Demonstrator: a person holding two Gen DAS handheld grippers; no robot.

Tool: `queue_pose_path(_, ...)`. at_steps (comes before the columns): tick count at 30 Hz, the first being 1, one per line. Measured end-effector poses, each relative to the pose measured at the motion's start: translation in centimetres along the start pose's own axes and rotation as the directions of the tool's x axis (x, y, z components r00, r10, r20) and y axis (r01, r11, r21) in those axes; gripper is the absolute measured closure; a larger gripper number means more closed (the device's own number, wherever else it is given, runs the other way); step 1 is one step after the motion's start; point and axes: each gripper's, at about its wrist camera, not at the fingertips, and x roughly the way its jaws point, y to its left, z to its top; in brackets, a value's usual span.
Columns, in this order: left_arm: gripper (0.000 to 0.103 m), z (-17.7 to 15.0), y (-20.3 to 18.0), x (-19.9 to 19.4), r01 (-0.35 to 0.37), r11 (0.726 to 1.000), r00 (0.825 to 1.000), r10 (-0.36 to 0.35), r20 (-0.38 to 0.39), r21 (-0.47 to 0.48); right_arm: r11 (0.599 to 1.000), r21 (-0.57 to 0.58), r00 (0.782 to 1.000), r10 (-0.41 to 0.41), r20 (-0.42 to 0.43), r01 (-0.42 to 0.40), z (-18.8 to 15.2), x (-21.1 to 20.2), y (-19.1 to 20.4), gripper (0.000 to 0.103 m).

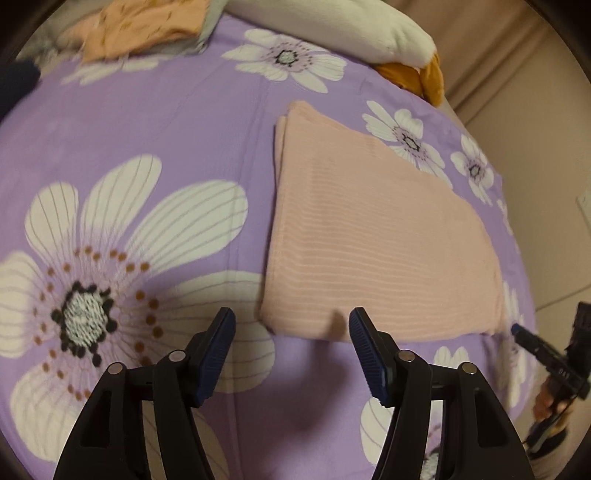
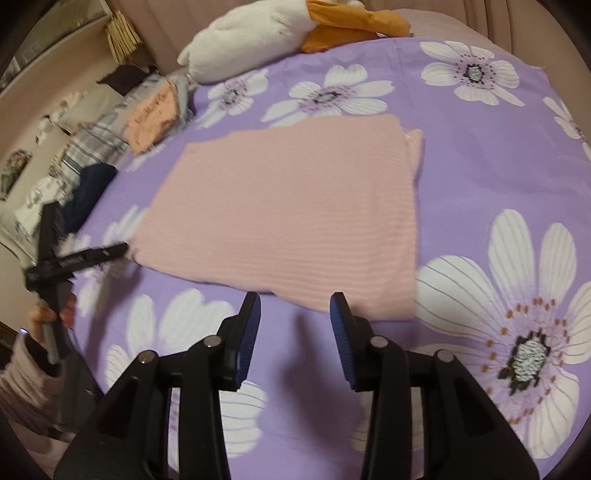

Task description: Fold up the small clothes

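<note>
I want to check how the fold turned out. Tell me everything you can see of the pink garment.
The pink garment is a pale, ribbed knit, folded into a flat, roughly rectangular stack on the purple floral sheet. A lower layer sticks out past one end. Its surface looks smooth. Neither gripper touches it: the left gripper and the right gripper are open, at its near edge.

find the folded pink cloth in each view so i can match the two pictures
Left wrist view: the folded pink cloth lies right of centre on the purple floral sheet, its near edge just beyond the jaws.
Right wrist view: the folded pink cloth fills the centre, its near right corner just beyond the jaws.
Shared landmark: the white and orange plush toy at the far edge of the bed.
</note>
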Motion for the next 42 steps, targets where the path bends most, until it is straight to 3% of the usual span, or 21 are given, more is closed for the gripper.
queue_pose_path(9, 0.037, 0.8, 1.4, 1.2, 0.176, 0.977, 0.984, -0.179, -0.015, -0.121, 0.994, 0.019, 0.994, 0.111, 0.007, -0.112, 1.3, 2.1, 2.8, 0.062)
queue_pose_path(20, 0.037, 4.8, 1.2, 4.5, 0.312, 0.937, 0.948, -0.317, -0.013, -0.155, 0.985, 0.019, 0.985, 0.17, -0.007, -0.17, 3.6, 5.6, 4.1, 0.062)
queue_pose_path(26, 0.037, 7.1, -0.2, 6.1, 0.309, 0.943, 0.949, -0.314, -0.02, -0.125, 0.987, 0.011, 0.987, 0.161, 0.01, -0.161, 6.8, 8.3, 4.3, 0.062)
queue_pose_path(32, 0.037, 8.4, -0.8, 6.8, 0.283, 0.953, 0.958, -0.287, -0.028, -0.107, 0.996, -0.019, 0.996, 0.091, 0.012, -0.091, 11.9, 12.3, 5.3, 0.065)
queue_pose_path(35, 0.05, 8.3, -0.7, 6.8, 0.256, 0.962, 0.965, -0.26, -0.027, -0.093, 0.999, -0.015, 0.998, 0.053, 0.016, -0.052, 14.2, 14.4, 5.4, 0.075)
queue_pose_path(37, 0.071, 8.3, -0.7, 6.8, 0.215, 0.974, 0.975, -0.218, -0.032, -0.075, 1.0, -0.022, 1.0, 0.002, 0.014, -0.002, 15.2, 15.6, 5.4, 0.082)
queue_pose_path(39, 0.08, 8.3, -0.6, 6.9, 0.187, 0.98, 0.981, -0.19, -0.035, -0.062, 0.998, -0.033, 0.999, -0.047, -0.016, 0.046, 15.7, 17.1, 5.3, 0.09)
queue_pose_path(42, 0.082, 8.3, -0.4, 6.8, 0.184, 0.981, 0.982, -0.186, -0.037, -0.065, 0.997, -0.044, 0.997, -0.068, -0.028, 0.066, 15.6, 17.9, 5.2, 0.092)
